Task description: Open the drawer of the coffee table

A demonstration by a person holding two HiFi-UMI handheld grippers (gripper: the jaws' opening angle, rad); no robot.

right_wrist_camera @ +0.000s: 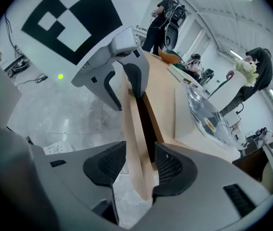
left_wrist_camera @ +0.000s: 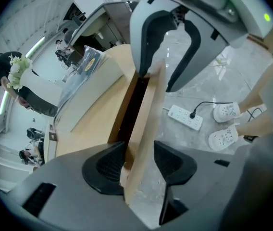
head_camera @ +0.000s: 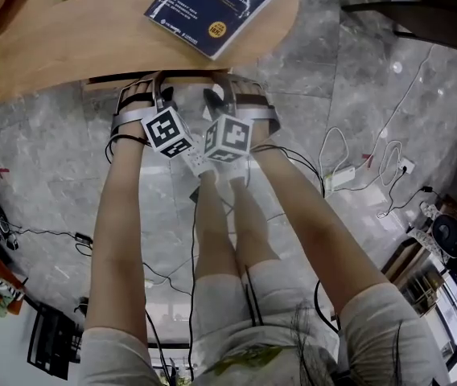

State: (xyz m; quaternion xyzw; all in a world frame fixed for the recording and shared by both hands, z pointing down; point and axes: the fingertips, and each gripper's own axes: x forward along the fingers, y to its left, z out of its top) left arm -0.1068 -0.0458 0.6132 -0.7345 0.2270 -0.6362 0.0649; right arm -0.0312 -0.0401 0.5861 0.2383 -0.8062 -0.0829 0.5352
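The drawer sits under the near edge of the rounded light-wood coffee table (head_camera: 43, 47), on the side facing the person. Its front, a thin pale wooden panel (left_wrist_camera: 143, 124), stands a narrow dark gap away from the table's body, so the drawer looks only just started.

The left gripper (left_wrist_camera: 139, 165) straddles this drawer front with its jaws wide. The pad on the table side lies right against the wood and the outer pad stands clear, so nothing is pinched. The right gripper (right_wrist_camera: 134, 165) straddles the same panel just beside the left one, along the table's near edge. It is also spread wide: the table-side pad is close to the wood and the outer pad is apart from it.

**What could go wrong**
- A pull made now would probably find no hold. With the jaws this wide, the pads could slide off the thin lip and the drawer would stay put.
- If one gripper bites and the other does not, or they pull unevenly, the drawer may skew in its runners and bind.
- A hard tug could instead drag the whole table over the polished grey stone floor (head_camera: 357, 79). That might shift the dark blue paperback book (head_camera: 216, 6) lying near the table's near edge.

**How the drawer front lies**
- Its long axis runs along the table's near edge, left to right in the head view.
- Its broad face points away from the table, toward the person, which I judge to be the direction of travel.
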